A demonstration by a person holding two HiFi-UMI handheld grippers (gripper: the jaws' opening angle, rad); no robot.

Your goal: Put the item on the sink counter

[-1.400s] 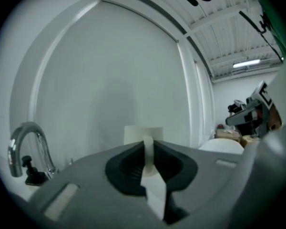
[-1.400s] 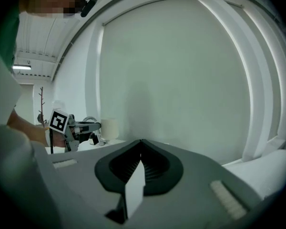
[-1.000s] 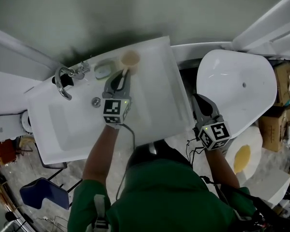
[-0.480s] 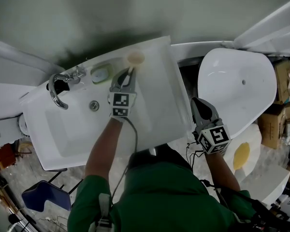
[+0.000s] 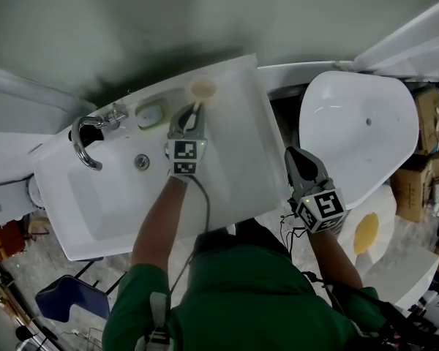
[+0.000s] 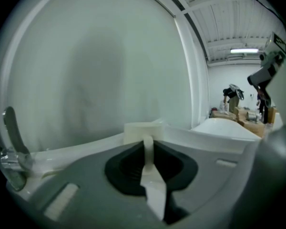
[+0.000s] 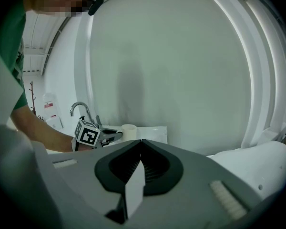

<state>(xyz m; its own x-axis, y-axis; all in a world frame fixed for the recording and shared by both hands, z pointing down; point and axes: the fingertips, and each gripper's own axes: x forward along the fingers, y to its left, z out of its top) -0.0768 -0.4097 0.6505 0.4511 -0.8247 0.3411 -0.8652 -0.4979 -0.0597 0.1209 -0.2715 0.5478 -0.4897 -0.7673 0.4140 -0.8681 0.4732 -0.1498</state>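
Note:
A cream cup [image 5: 203, 88] stands at the back right corner of the white sink counter [image 5: 241, 137], near the wall. My left gripper [image 5: 192, 114] reaches over the counter and is shut on the cup's thin handle. In the left gripper view the handle [image 6: 148, 149] runs upright between the jaws, with the cup body [image 6: 142, 130] just beyond my left gripper [image 6: 148, 147]. I cannot tell whether the cup rests on the counter. My right gripper [image 5: 296, 159] hangs off the counter's right edge, shut and empty. From the right gripper view the cup [image 7: 128, 131] and left gripper [image 7: 112, 136] show far off, beyond my right gripper [image 7: 139, 149].
A chrome faucet [image 5: 84, 139] and a soap dish [image 5: 153, 112] sit along the sink's back edge, with the drain [image 5: 141, 161] in the basin. A large white fixture [image 5: 358, 123] stands at the right, cardboard boxes [image 5: 424, 159] beyond it. A blue chair [image 5: 66, 298] is at lower left.
My left gripper has carried the cup a little farther toward the counter's back right corner, then held almost still. The right gripper has barely moved.

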